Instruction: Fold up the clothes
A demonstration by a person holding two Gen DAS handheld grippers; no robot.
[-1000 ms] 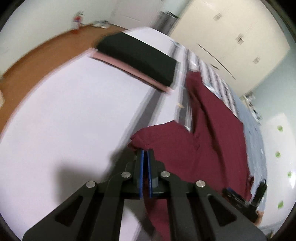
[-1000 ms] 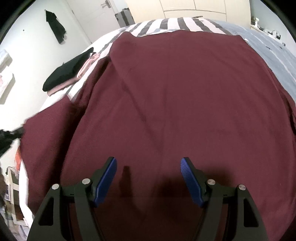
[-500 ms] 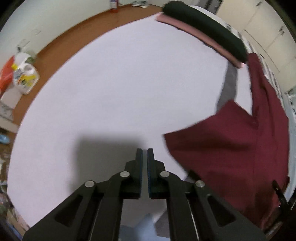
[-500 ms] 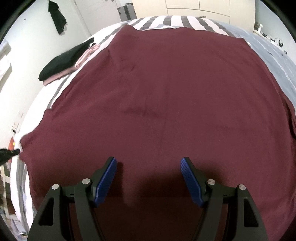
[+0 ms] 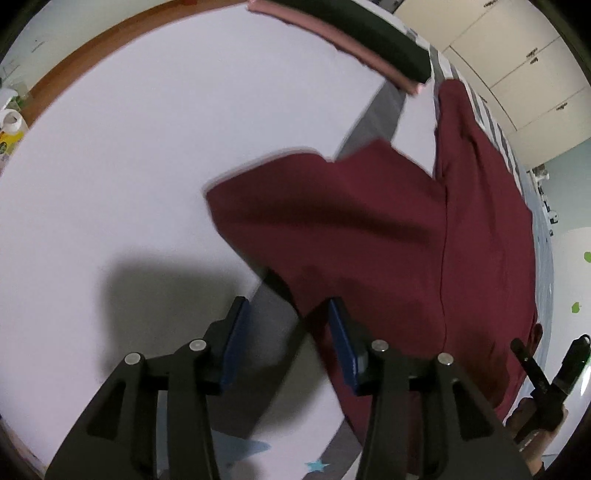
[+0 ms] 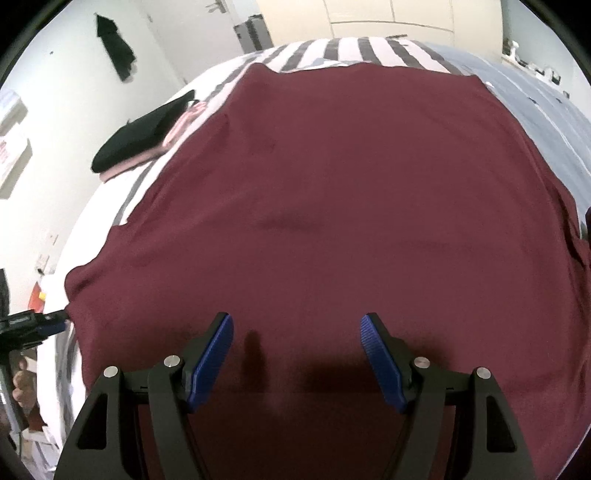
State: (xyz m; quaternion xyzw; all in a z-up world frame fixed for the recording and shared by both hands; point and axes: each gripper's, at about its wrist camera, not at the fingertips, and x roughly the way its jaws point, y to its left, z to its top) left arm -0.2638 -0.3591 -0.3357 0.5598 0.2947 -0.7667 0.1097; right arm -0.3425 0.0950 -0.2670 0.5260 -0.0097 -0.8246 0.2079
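Note:
A maroon garment (image 6: pixel 332 203) lies spread flat over the bed. Its sleeve (image 5: pixel 295 192) stretches out onto the white sheet (image 5: pixel 129 166). My left gripper (image 5: pixel 287 306) points down at the sleeve's near edge and its jaws are opening. Only the grey stripe of the sheet shows between them, and the right finger (image 5: pixel 341 332) overlaps the cloth's edge. In the right wrist view the left gripper (image 6: pixel 37 321) sits at the sleeve's end. My right gripper (image 6: pixel 295 321) hangs open over the garment's near part, holding nothing. The right gripper (image 5: pixel 546 365) also shows at the garment's far hem.
A folded black garment (image 5: pixel 369 40) rests on a pink one (image 5: pixel 325 33) at the bed's far side. Striped bedding (image 6: pixel 351 48) runs beyond the maroon cloth. A wooden floor (image 5: pixel 92 55) borders the bed, with a wardrobe (image 5: pixel 517 66) behind. A dark garment (image 6: pixel 114 48) hangs on the wall.
The sleeve, bunched at the shut left gripper a second ago, now lies spread outward on the sheet. The left gripper sank and its jaws parted. The right gripper stayed still.

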